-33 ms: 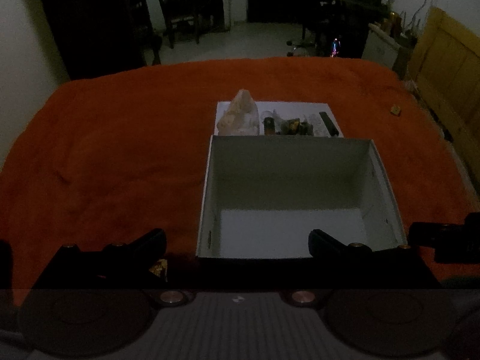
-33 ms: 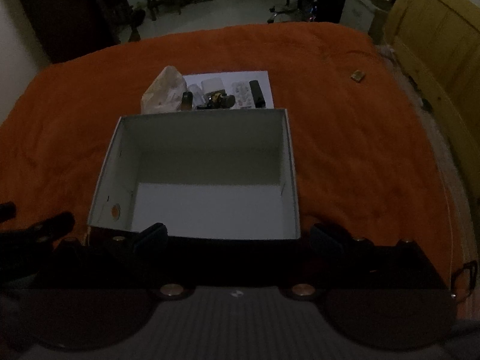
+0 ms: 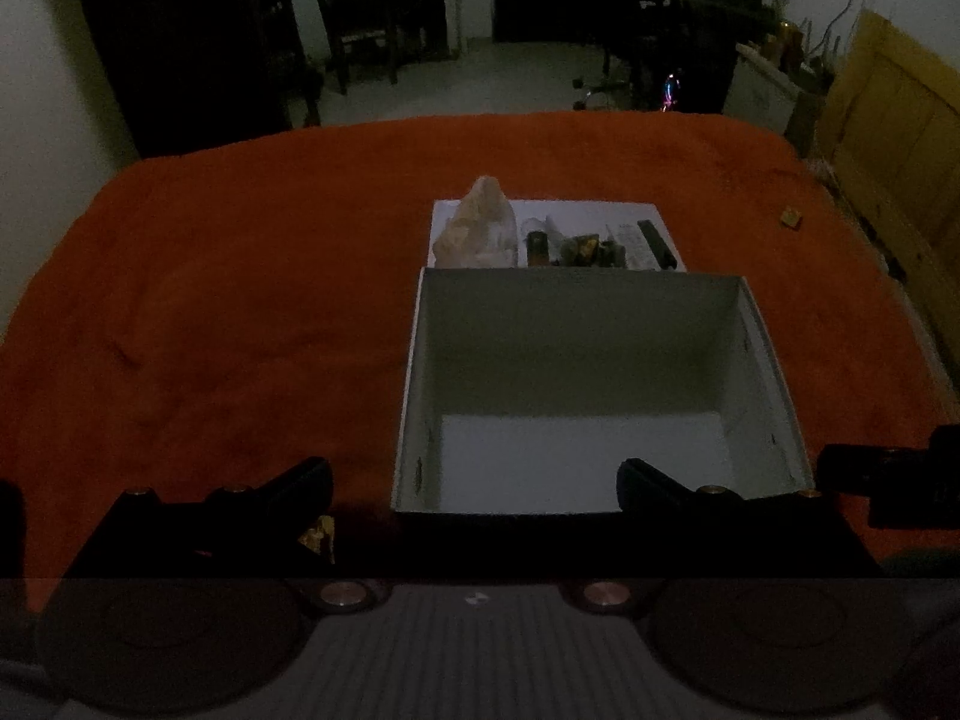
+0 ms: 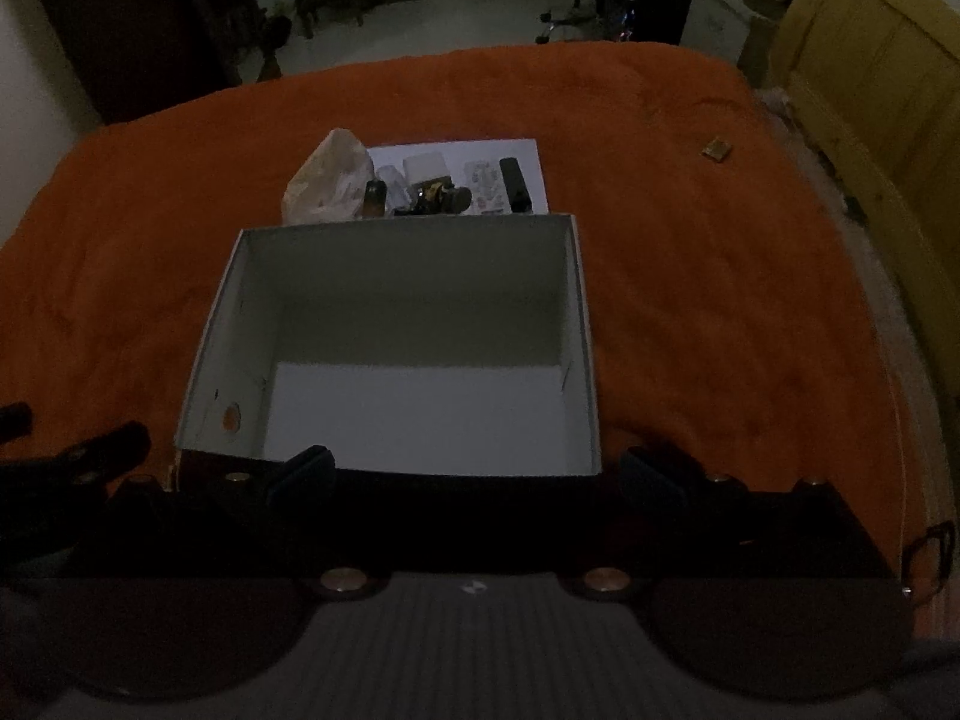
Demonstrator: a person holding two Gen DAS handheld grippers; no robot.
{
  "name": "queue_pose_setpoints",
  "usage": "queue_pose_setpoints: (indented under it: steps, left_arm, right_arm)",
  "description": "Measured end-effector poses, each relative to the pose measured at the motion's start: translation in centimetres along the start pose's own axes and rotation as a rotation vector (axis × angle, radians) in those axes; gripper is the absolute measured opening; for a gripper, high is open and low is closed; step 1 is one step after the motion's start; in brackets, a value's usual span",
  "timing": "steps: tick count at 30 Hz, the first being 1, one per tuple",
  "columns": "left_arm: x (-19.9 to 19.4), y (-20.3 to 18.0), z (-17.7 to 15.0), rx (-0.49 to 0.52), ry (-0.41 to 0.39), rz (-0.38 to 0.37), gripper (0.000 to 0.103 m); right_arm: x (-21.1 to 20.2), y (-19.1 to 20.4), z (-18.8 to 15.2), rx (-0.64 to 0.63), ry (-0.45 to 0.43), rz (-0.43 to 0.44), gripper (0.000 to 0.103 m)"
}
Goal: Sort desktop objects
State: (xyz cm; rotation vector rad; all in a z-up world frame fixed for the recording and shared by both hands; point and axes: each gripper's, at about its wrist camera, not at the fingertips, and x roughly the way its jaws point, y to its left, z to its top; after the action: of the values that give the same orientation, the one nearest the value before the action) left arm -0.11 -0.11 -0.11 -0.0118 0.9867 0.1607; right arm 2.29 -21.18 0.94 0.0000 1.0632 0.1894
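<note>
Desktop objects sit in one small cluster on a single white sheet of paper (image 3: 600, 213), at the centre of both views, just beyond the far wall of the one white box (image 3: 414, 372). Counted in the dim light: one crumpled pale plastic bag (image 3: 480, 228) at the left end of the cluster, one small dark bottle (image 4: 375, 195) beside it, one dark slim bar (image 4: 515, 183) at the right end, and a tangle of small pieces between them that is too murky to count. The white box stands open-topped on the orange blanket (image 3: 210, 312); only its bare white floor shows inside. One small brownish square item (image 4: 717, 149) lies alone on the blanket in the upper right of the right wrist view, well apart from the rest.

The left gripper (image 3: 474, 480) hangs at the lower edge of its frame, its fingers spread wide with nothing between them; the right finger (image 3: 654, 483) overlaps the box's near wall, the left finger is over the blanket. The right gripper (image 4: 477, 471) is likewise spread wide and empty, level with the box's near rim. Each gripper shows as a dark shape at the other's frame edge.

A round orange sticker (image 4: 231, 418) marks the box's left inner wall; no writing is legible.
</note>
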Motion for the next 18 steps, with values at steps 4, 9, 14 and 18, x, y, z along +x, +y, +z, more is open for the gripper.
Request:
queue_pose_setpoints:
  steps: [4,9,14,18]
  left_arm:
    - [0.0,-0.2,-0.4,0.001,-0.013,0.004,0.103]
    - [0.1,-0.5,-0.8,0.003,-0.03,0.008,0.103]
    - [0.0,-0.3,0.4,0.018,-0.034,0.02,0.103]
    - [0.1,-0.2,0.7,0.015,-0.038,0.016,0.103]
  right_arm:
    - [0.1,-0.5,0.3,0.011,-0.013,0.008,0.103]
    - [0.1,-1.0,0.8,0.024,-0.03,0.021,0.103]
    - [-0.6,-0.4,1.0,0.032,-0.057,0.057,0.103]
    - [-0.2,-0.4,1.4,0.046,-0.082,0.102,0.103]
